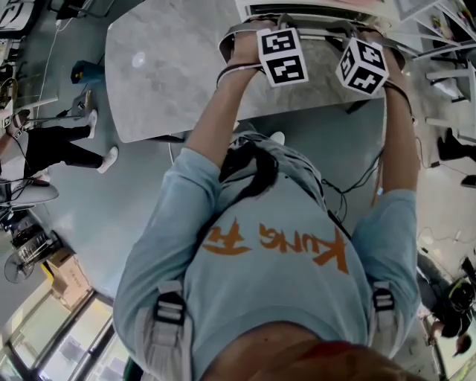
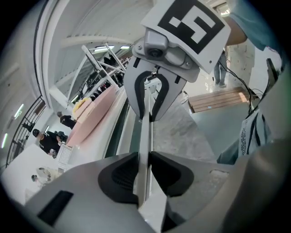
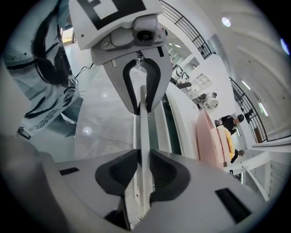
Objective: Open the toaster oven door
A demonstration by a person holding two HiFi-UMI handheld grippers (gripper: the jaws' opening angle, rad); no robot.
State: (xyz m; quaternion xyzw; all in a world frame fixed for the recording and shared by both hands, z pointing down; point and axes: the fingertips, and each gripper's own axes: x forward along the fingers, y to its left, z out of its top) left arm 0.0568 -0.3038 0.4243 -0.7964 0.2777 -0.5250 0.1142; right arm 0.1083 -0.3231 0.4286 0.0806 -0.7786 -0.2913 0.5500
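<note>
The white toaster oven (image 1: 312,9) stands on the far edge of the marble table (image 1: 163,74), mostly cut off at the top of the head view. Its door handle, a thin white bar (image 2: 144,136), runs between both grippers. My left gripper (image 2: 143,159) is shut on the bar, dark pads pressing both sides. My right gripper (image 3: 143,157) clamps the same handle bar (image 3: 143,127) further along. Each gripper view shows the other gripper at the bar's far end, the right gripper (image 2: 148,113) and the left gripper (image 3: 142,107). In the head view the marker cubes (image 1: 281,56) (image 1: 362,65) hide the jaws.
A green-tinted glass door panel (image 2: 120,132) lies beside the handle. A pink slab (image 3: 209,136) lies beyond the oven. People stand in the background (image 2: 45,139). Cables (image 1: 349,186) trail on the floor, and a cardboard box (image 1: 67,275) sits low at the left.
</note>
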